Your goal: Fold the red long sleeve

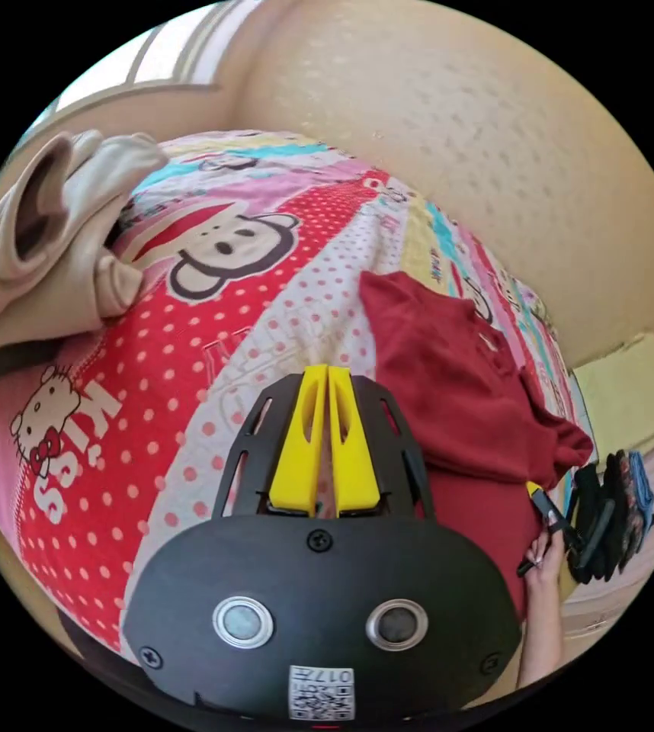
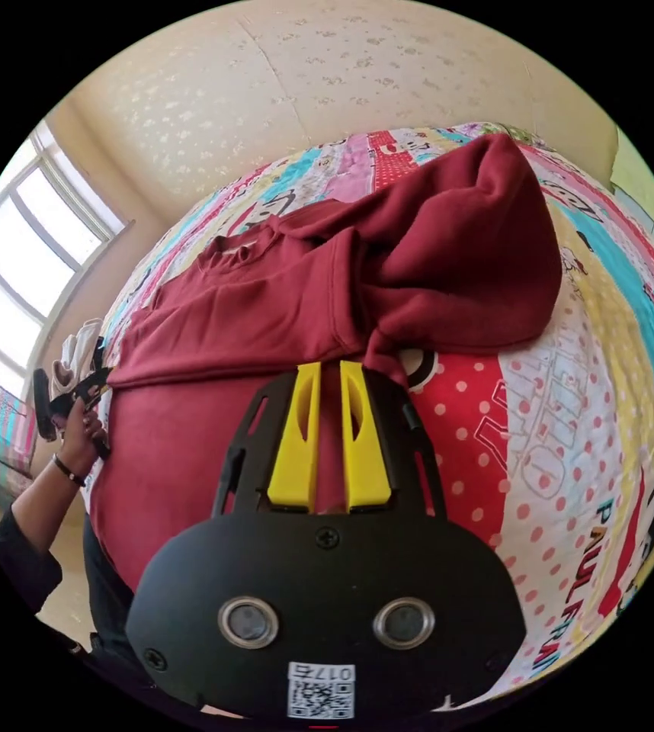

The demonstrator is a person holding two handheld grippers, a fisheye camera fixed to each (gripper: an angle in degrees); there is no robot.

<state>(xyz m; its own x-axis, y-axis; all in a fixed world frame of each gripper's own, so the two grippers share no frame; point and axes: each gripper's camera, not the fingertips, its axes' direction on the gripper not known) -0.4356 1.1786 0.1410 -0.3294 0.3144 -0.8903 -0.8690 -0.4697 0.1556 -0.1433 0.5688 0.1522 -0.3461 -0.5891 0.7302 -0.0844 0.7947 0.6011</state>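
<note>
The red long sleeve shirt lies on a patterned bedspread, one sleeve folded across its chest into a bunched heap. My right gripper sits at the folded edge, its yellow jaws a narrow gap apart with red cloth pinched between them. In the left gripper view the shirt lies to the right. My left gripper hovers above the dotted bedspread beside it, jaws pressed together and holding nothing. A hand holds the right gripper at the shirt's edge.
Beige garments are heaped on the bed's far corner. A dark pile of clothes and a yellow-green cloth sit beyond the bed's other end. A cream wall and a window border the bed.
</note>
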